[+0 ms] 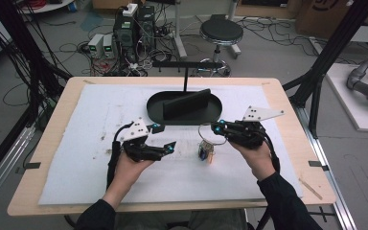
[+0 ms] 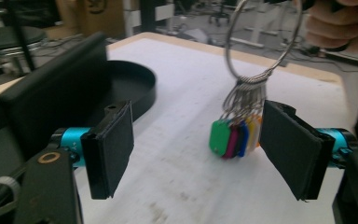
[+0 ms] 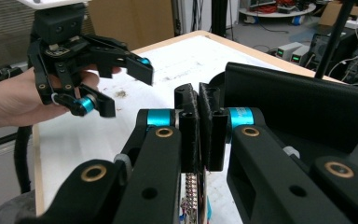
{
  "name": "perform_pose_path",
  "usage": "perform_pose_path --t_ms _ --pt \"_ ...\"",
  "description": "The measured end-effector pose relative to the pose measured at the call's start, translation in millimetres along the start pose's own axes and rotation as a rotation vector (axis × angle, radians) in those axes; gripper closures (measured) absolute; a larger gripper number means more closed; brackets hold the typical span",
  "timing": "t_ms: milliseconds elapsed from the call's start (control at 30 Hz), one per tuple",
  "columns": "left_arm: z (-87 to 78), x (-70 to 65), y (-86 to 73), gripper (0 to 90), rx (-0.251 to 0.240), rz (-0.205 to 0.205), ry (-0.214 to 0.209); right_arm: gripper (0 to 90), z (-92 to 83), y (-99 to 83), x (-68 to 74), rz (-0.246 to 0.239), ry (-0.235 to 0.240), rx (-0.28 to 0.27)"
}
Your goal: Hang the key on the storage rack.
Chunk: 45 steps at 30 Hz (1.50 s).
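Key ring point(image 2: 263, 39), big and of bare metal, hanging upright above the white mat point(image 1: 96, 158), just in front of the black tray point(image 1: 155, 108) and off toward its right end. Bunched on its lowest arc: small wire loops carrying coloured plastic tags point(image 2: 233, 137) in green, pink, blue, yellow and orange, dangling just clear of the mat. Pinched at the top of the ring by the right gripper point(image 3: 199, 100), jaws pressed tight together on the wire, ring and tags point(image 3: 193, 198) visible below the pads in the right gripper view. Left gripper point(image 1: 165, 139) in front of the tray's left end, near the tags but apart from them, jaws spread wide with nothing between the pads; tags seen through that gap farther off in the left gripper view, close by one pad. Inside the tray, a black upright block point(image 1: 187, 104). Under the mat, a pale wooden table point(image 1: 52, 124).
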<state>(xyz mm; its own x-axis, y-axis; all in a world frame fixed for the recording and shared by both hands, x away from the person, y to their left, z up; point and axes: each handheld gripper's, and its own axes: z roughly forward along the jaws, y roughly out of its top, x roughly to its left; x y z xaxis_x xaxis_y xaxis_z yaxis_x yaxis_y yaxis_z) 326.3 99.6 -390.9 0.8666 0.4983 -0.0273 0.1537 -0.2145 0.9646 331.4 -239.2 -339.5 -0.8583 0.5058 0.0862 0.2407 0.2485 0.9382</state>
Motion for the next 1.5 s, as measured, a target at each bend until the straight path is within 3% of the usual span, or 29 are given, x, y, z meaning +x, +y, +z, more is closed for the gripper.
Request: perform_pose_path --t_ms 233,533,733,1133,1267,1500 --pt "25.8 -9.4 13.4 34.0 -0.041 0.006 -0.125 87.4 -0.4 3.2 3.9 -0.006 0.035 0.000" --pt "35.7 -13.9 21.5 45.2 -0.071 0.030 -0.189 87.4 -1.6 6.0 8.1 -0.021 0.089 -0.001" --pt "37.1 -15.5 21.9 51.0 -0.074 0.035 -0.200 87.4 2.0 6.4 11.9 -0.036 0.129 0.005" --pt "36.1 -19.6 21.2 76.6 -0.066 0.102 -0.209 87.4 6.2 6.0 14.9 -0.043 0.171 0.020" --pt "34.5 -18.0 19.7 84.9 -0.079 0.095 -0.208 87.3 5.9 5.6 13.9 -0.040 0.186 0.018" --pt "31.3 -16.7 20.0 86.1 -0.096 0.086 -0.205 86.9 7.3 4.7 13.3 -0.046 0.195 0.017"
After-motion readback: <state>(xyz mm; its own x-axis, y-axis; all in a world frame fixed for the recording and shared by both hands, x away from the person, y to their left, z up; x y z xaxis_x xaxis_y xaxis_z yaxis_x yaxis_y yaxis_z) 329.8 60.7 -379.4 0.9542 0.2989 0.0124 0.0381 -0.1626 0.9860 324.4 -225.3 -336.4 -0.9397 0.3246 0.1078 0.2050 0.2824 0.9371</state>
